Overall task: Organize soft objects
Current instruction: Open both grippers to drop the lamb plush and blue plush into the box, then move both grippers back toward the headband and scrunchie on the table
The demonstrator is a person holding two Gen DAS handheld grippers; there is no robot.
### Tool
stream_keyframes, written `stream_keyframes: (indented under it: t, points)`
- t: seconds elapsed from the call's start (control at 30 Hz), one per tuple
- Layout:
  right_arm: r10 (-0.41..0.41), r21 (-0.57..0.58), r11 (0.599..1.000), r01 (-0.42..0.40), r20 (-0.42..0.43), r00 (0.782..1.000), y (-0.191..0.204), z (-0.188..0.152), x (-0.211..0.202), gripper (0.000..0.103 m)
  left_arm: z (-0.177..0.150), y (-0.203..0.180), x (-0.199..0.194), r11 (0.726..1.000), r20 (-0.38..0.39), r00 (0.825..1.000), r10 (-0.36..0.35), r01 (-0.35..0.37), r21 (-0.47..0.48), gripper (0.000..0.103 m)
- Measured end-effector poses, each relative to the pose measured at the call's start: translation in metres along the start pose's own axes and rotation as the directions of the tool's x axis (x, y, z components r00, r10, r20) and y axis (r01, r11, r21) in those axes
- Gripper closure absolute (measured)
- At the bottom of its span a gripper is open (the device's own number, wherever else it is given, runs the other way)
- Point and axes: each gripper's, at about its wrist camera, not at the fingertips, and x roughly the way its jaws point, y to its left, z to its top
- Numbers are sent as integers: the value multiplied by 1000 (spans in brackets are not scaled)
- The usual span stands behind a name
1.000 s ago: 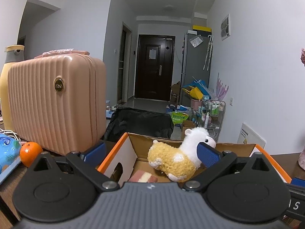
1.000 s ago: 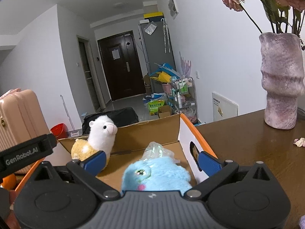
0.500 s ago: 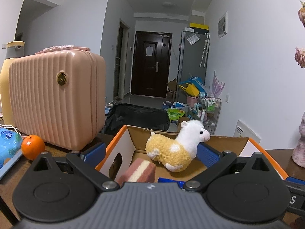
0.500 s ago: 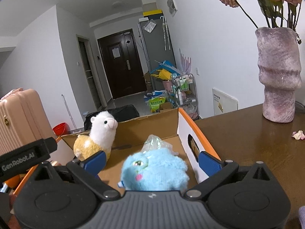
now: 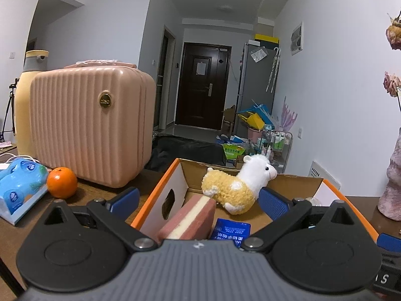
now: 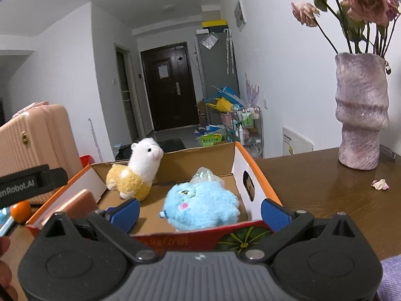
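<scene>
An open cardboard box with orange rims (image 5: pixel 160 183) (image 6: pixel 260 175) stands on the brown table. Inside it a yellow and white alpaca plush (image 5: pixel 238 185) (image 6: pixel 136 173) stands at the back. A pink and cream sponge block (image 5: pixel 190 215) leans at the left wall, beside a blue packet (image 5: pixel 230 229). A light blue fluffy plush (image 6: pixel 200 207) lies at the box's front right with a clear plastic bag (image 6: pixel 204 174) behind it. My left gripper (image 5: pixel 198 200) is open and empty over the box's left part. My right gripper (image 6: pixel 200 213) is open and empty, just in front of the box's near wall.
A pink ribbed suitcase (image 5: pixel 90 125) stands left of the box, with an orange (image 5: pixel 62 182) and a blue tissue pack (image 5: pixel 20 183) beside it. A purple vase with pink flowers (image 6: pixel 361 115) stands on the table (image 6: pixel 325 200) at the right, a petal (image 6: pixel 380 183) near it.
Both grippers have pulled back and up from the box. The blue plush has left the right gripper's jaws and lies in the box. The sponge block and blue packet have come into the left view.
</scene>
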Motion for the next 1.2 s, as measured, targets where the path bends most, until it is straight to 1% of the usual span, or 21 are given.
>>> stream_keyframes:
  t: [0.17,0.33,0.73,0.9,1.2]
  points:
    - [26,-40,999,-25,21,999,2,-6,-15,0,-2,3,-11,1000,2,1000,-1,1,1,0]
    - [24,-67,998,-22,27,999,4,-13,-29,0,-4,6,-20,1000,1,1000,-3,3,2,0]
    - [20,-84,996,-15,56,998,-3,-25,-68,0,-15,18,-55,1000,-20,1000,-5,5,2,0]
    - [16,-97,995,-10,63,998,-5,-31,-84,0,-19,22,-67,1000,-31,999,-15,15,9,0]
    - [20,-132,991,-12,58,998,-8,-43,-113,0,-30,29,-91,998,-62,997,-52,54,35,0]
